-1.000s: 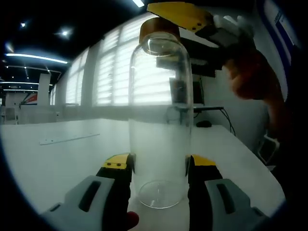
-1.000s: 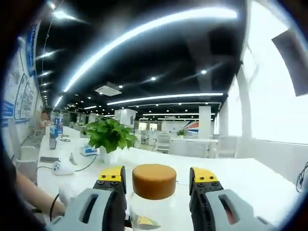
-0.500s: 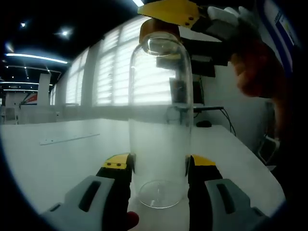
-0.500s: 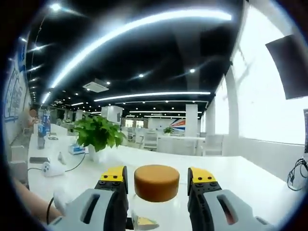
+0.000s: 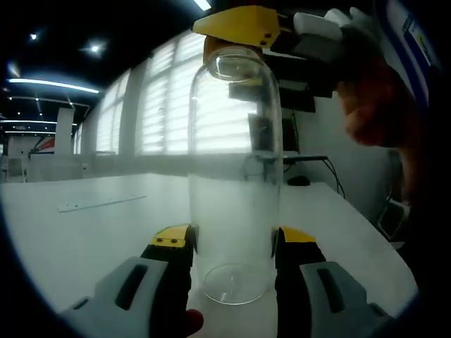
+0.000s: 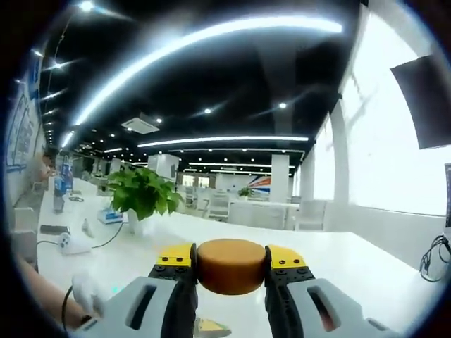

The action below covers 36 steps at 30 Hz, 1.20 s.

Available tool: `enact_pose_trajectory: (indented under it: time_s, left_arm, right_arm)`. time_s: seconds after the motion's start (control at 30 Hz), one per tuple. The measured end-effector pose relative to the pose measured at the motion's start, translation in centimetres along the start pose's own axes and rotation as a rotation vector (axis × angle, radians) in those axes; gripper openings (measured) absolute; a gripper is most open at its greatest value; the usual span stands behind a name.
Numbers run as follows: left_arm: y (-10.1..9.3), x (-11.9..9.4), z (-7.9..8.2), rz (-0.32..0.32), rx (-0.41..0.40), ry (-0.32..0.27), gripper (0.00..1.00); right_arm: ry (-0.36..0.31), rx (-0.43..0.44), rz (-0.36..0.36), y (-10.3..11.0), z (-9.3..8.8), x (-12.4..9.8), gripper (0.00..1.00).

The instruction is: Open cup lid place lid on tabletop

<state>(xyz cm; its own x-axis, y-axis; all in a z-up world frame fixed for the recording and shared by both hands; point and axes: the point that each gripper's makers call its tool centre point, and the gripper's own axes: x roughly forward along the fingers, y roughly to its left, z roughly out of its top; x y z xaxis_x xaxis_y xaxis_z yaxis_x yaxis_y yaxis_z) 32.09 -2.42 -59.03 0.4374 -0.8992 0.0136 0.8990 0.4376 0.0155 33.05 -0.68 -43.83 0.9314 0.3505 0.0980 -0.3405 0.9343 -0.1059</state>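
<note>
Cup (image 5: 235,183), clear and unlabelled, clamped by left tool (image 5: 232,243); right tool (image 6: 230,262) pinches its brown lid (image 6: 231,265).

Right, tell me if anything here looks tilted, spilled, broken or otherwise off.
Nothing stands out. The clear cup stands upright on the white table, held between the left gripper jaws, looking empty. The right gripper is shut squarely on the brown lid. No spills or damage show.

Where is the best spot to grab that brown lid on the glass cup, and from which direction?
Grip the lid on its round side wall, coming across the top of the clear cup. The wall is short and straight, so flat jaws seat well. The right gripper already pinches it so, while the left gripper holds the cup's base.
</note>
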Motion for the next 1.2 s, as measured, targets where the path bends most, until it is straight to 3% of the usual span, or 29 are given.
enact_pose_trajectory:
  time_s: [0.37, 0.6, 1.2]
  left_arm:
    - [-0.1, 0.1, 0.0, -0.003, 0.002, 0.001, 0.36]
    - [-0.1, 0.1, 0.0, -0.004, 0.003, 0.001, 0.36]
    - [-0.2, 0.0, -0.1, -0.008, 0.005, 0.002, 0.36]
  right_arm:
    - [-0.018, 0.032, 0.086, 0.1, 0.1, -0.2, 0.32]
    - [0.007, 0.015, 0.164, 0.4, 0.2, -0.1, 0.32]
    - [0.021, 0.062, 0.502, 1.3, 0.0, -0.3, 0.32]
